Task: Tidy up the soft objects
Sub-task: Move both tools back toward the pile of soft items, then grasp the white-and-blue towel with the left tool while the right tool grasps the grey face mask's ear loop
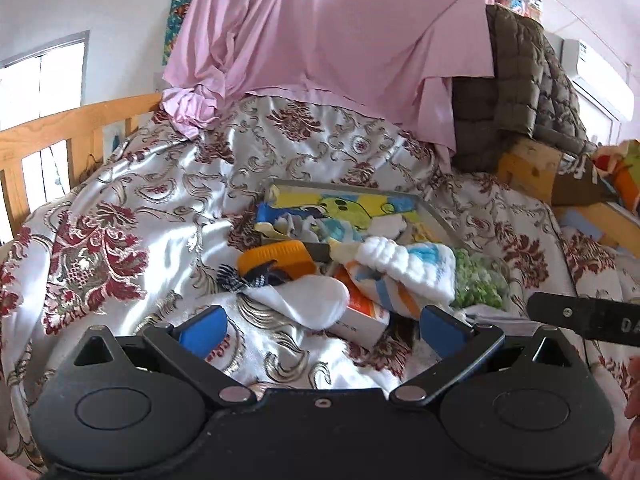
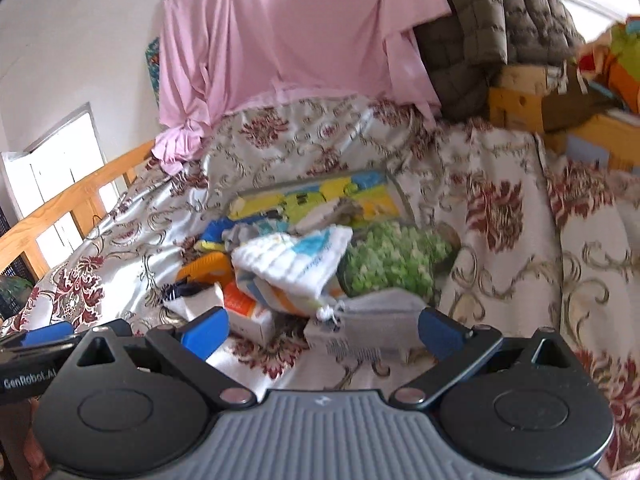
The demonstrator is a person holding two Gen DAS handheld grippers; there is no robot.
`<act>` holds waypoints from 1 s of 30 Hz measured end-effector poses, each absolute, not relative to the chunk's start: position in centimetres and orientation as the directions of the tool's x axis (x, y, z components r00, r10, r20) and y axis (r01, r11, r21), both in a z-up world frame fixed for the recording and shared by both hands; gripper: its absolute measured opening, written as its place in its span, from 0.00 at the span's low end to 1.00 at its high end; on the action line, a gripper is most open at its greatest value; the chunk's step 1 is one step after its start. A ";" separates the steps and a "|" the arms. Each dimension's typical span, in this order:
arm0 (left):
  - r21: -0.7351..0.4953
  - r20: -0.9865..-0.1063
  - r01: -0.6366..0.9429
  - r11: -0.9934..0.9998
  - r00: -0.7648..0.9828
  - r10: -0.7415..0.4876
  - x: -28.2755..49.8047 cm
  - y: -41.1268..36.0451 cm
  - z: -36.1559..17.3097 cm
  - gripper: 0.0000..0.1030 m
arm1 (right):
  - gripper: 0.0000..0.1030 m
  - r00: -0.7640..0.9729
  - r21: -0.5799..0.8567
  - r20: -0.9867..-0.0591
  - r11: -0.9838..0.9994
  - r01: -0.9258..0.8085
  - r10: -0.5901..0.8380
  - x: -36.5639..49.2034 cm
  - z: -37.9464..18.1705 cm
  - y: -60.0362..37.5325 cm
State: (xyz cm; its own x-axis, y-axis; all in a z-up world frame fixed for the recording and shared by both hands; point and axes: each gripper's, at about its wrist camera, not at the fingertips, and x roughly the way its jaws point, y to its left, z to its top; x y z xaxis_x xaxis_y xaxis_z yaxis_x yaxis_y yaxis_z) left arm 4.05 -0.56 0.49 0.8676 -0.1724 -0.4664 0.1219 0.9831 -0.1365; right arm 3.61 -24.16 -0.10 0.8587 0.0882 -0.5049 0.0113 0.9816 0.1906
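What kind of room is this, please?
Most likely a bedroom: a floral satin bedspread covers a bed with a wooden rail, and a pink sheet hangs behind it.

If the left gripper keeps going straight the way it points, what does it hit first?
Probably the white sock lying on the bedspread, just ahead of the open left gripper; depth is uncertain.
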 end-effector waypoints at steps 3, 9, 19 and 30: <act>-0.114 -0.468 0.138 0.984 0.866 -0.176 3.8 -1.2 0.3 0.99 | 1.00 0.842 0.190 -0.532 0.982 0.018 0.088 3.8 -0.4 -24.2; -0.076 -0.487 0.151 0.986 0.857 -0.169 3.9 -1.7 -0.2 0.99 | 1.00 0.820 0.186 -0.565 0.982 0.023 0.088 5.4 -0.2 -25.0; -0.073 -0.529 0.147 0.986 0.833 -0.164 5.2 -1.9 -1.5 0.99 | 1.00 0.775 0.231 -0.624 0.971 0.066 0.096 10.1 -0.1 -29.5; -0.078 -0.559 0.167 0.983 0.809 -0.182 8.0 -3.7 -3.8 0.99 | 1.00 0.715 0.387 -0.673 0.914 0.121 0.190 14.2 -3.4 -32.5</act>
